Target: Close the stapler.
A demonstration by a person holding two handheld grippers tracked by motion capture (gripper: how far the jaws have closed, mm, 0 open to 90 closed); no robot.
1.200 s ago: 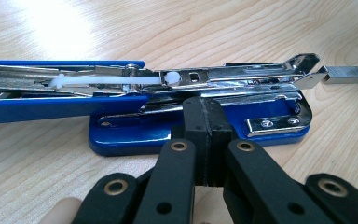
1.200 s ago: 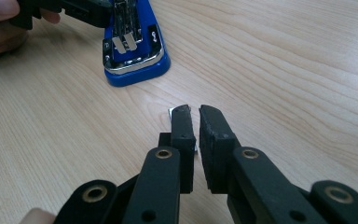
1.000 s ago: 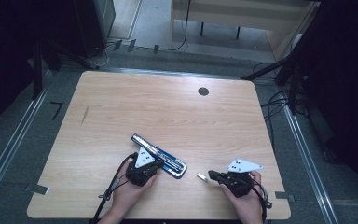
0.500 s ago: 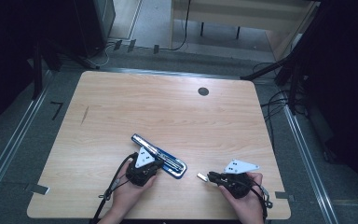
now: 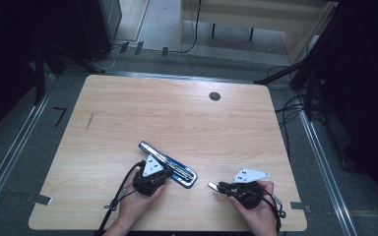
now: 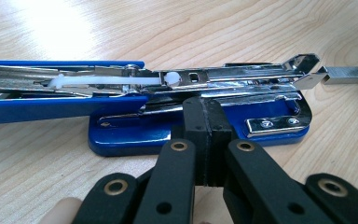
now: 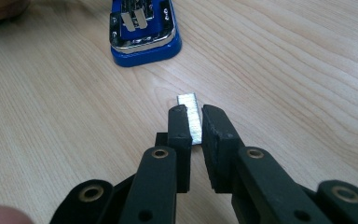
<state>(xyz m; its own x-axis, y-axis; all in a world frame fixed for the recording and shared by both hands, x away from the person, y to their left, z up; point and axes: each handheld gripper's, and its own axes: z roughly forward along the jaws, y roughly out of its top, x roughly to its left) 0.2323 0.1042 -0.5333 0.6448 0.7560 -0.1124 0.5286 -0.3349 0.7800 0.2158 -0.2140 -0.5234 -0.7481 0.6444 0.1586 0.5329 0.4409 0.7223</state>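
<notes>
A blue stapler (image 5: 173, 170) lies swung open on the wooden table (image 5: 177, 118), its metal magazine (image 6: 223, 77) bared above the blue base (image 6: 121, 135). My left gripper (image 5: 164, 172) is shut with nothing between its jaws, and its tips (image 6: 206, 109) rest against the stapler's base. A short strip of staples (image 7: 189, 105) sits between the jaws of my right gripper (image 7: 195, 119), which have just been opening slightly. The strip leans on the left pad, with a thin gap to the right pad. The strip (image 5: 212, 186) points toward the stapler's front end (image 7: 144, 32).
A black round grommet (image 5: 214, 96) sits near the table's far edge. A dark scuff (image 5: 89, 121) marks the left side. Cables (image 5: 288, 105) trail on the floor to the right, and furniture legs stand beyond the far edge.
The right gripper's jaws have parted a little around the staple strip. Both hands and the stapler stay where they were.
</notes>
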